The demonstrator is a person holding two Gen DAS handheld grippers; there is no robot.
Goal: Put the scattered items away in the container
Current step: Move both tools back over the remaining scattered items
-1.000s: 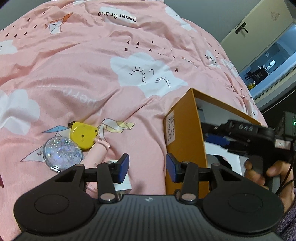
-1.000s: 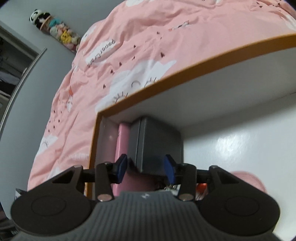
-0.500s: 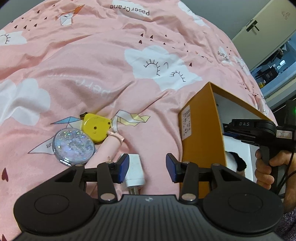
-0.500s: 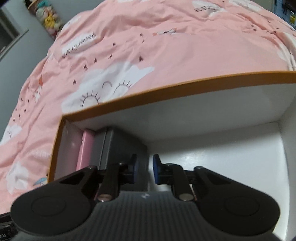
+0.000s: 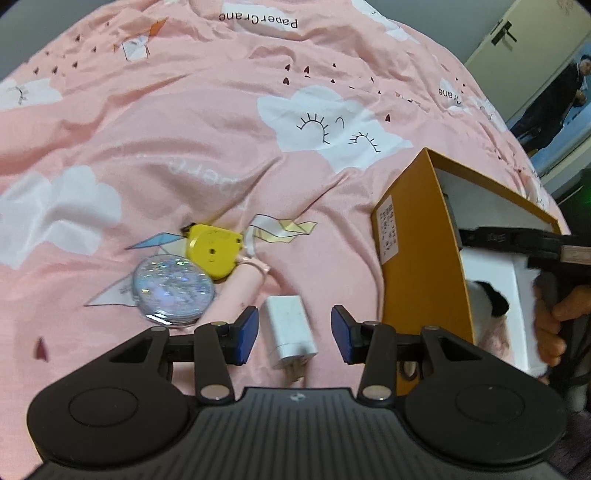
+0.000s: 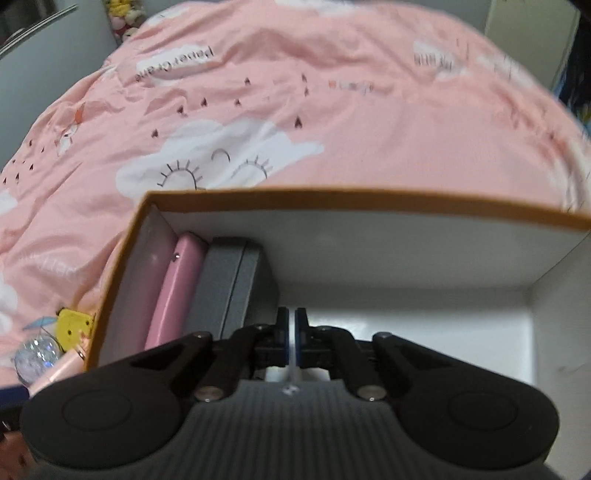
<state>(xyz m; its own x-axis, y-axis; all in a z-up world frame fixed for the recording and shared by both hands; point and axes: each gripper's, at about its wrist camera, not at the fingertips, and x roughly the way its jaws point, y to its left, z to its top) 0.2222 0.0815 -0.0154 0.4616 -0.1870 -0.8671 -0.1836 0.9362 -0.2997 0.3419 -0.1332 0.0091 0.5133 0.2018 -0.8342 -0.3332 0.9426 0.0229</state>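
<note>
My left gripper (image 5: pixel 294 334) is open just above a white charger plug (image 5: pixel 290 330) that lies on the pink bedspread between its fingers. Left of it lie a pink tube (image 5: pixel 236 295), a glittery round compact (image 5: pixel 173 291) and a yellow tape measure (image 5: pixel 214 249). The orange box (image 5: pixel 417 254) with a white inside stands to the right. My right gripper (image 6: pixel 291 334) is shut and empty above the box (image 6: pixel 369 201). Inside at the left stand a pink case (image 6: pixel 177 288) and a grey case (image 6: pixel 229 284).
The pink quilt (image 5: pixel 221 129) with cloud prints covers the bed. A black and white plush item (image 5: pixel 487 299) lies in the box. A doorway with a person (image 5: pixel 554 107) is at the far right. Plush toys (image 6: pixel 125 18) sit at the back.
My right gripper has shut empty and pulled back up from the grey case in the box. My left gripper has moved forward over the charger plug, still open.
</note>
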